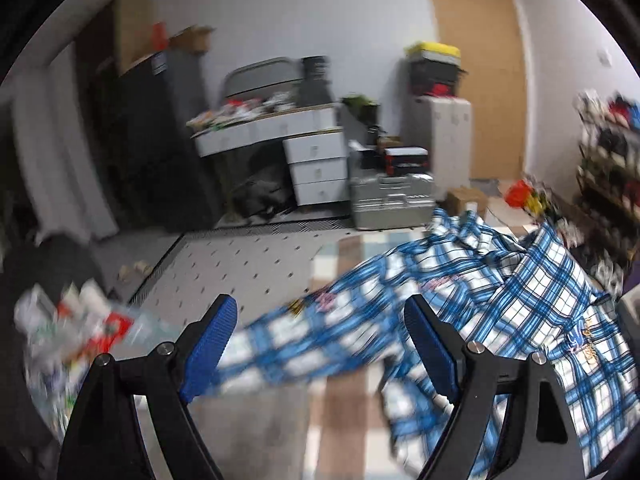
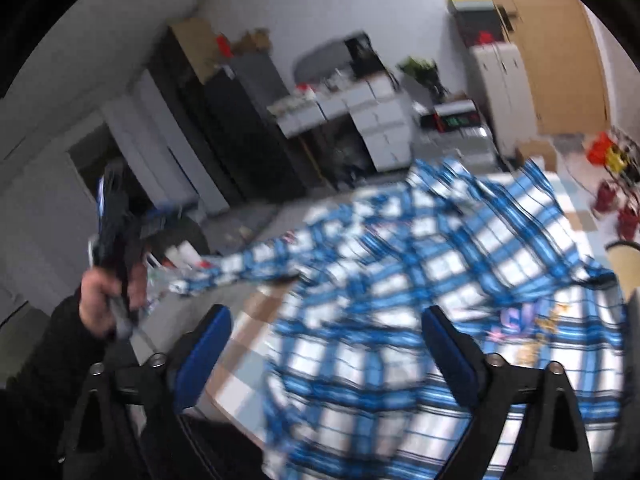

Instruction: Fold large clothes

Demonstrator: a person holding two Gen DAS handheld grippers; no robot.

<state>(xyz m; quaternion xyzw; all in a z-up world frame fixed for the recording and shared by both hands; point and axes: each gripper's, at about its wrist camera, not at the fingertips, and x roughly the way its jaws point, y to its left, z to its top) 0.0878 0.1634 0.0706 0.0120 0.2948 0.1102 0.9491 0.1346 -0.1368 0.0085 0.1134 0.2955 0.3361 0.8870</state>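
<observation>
One plaid shirt (image 1: 500, 280), two claws (image 1: 320, 336)

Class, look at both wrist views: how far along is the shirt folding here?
Barely begun. Done: the blue-and-white plaid shirt lies spread, rumpled, on the checked mat, one sleeve stretched left. In hand: nothing; the left tongs and right tongs are both open above it. Left: smoothing and every fold.

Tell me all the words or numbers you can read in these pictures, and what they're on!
None can be read for sure.
Plaid shirt: gold and purple stitched lettering on it, too blurred to read.
Same shirt, pink stitching near the middle: too blurred.
Black-and-red case on the silver trunk: a pale label, too small.
Dark cabinet: a white sticker, unreadable.
</observation>
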